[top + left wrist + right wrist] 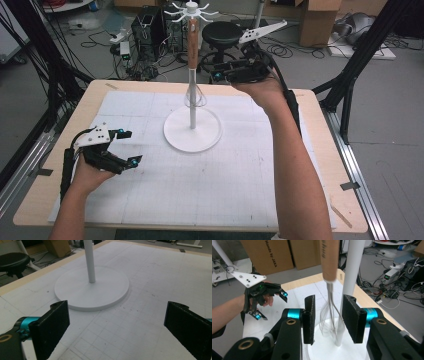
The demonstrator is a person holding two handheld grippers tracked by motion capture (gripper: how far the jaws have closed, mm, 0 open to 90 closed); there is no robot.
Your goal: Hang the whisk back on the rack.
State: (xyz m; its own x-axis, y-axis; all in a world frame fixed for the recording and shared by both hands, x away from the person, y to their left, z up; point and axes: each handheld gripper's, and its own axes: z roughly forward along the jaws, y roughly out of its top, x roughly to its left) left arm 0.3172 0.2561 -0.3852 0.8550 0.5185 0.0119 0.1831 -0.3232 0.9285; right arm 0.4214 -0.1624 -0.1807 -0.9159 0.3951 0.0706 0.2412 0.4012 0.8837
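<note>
High view: whisk with a wooden handle and wire loops (193,60) hanging upside-down from a hook of the tall white rack with a round flat base (193,131), handle up beside the pole, wires down just above the base, presumably so it can dangle freely. Right gripper (224,75) held level behind and beside the pole at about the height of the handle's lower end, not clamped on anything there; looks like the whisk has been left on its hook and the jaws eased apart. Left gripper (131,147) parked low over the white gridded mat (240,190), well apart from the rack, jaws spread wide and empty, likely just kept out of the way. Plenty of bare mat on all sides of the base; light wooden table edge (65,130) well off. Left gripper view: both black jaws far apart, nothing between, rack base (100,290) straight ahead with free mat before it. Right gripper view: jaws parted a modest way, whisk wires (329,315) and white pole (349,290) seen in the gap beyond the pads, untouched by either pad; room to draw straight back, little room sideways because of the pole.
</note>
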